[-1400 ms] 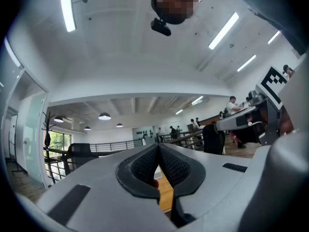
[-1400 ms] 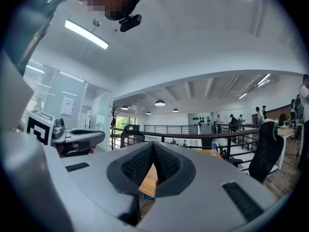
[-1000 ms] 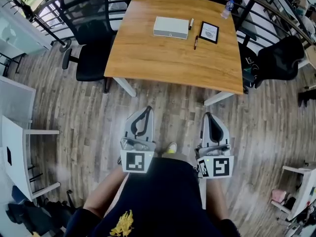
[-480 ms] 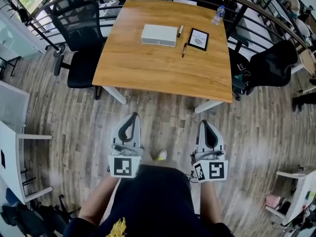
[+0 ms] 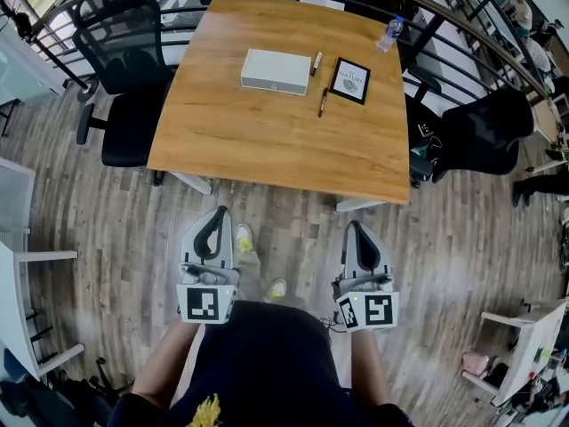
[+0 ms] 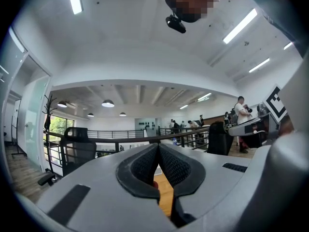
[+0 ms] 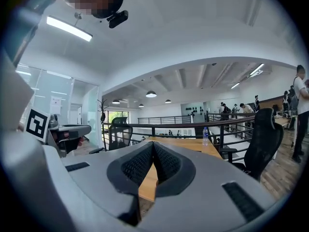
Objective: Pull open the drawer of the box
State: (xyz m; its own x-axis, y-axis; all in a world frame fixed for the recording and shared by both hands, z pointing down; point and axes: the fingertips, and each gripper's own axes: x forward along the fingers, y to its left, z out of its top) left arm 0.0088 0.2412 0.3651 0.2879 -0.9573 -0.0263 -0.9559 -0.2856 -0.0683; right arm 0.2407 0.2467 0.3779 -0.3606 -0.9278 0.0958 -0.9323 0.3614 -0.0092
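The white box [image 5: 276, 70] lies flat on the far middle of the wooden table [image 5: 267, 140], its drawer front facing me and closed. Both grippers hover over the floor, short of the table's near edge, pointing level at it. My left gripper [image 5: 216, 213] is shut with nothing in it, its pads meeting at the tips in the left gripper view [image 6: 158, 147]. The right gripper [image 5: 356, 228] is also shut and empty [image 7: 153, 144]. The box is hidden behind the jaws in both gripper views.
Right of the box lie a marker [image 5: 316, 63], a pen [image 5: 323, 102] and a framed card [image 5: 350, 81]; a water bottle [image 5: 388, 34] stands at the far right corner. Black office chairs [image 5: 120, 56] [image 5: 484, 127] flank the table. A railing runs behind it.
The person has stepped closer to the table, one shoe now forward between the grippers. The table looms larger and further left. Both grippers sit lower in the head view, still shut.
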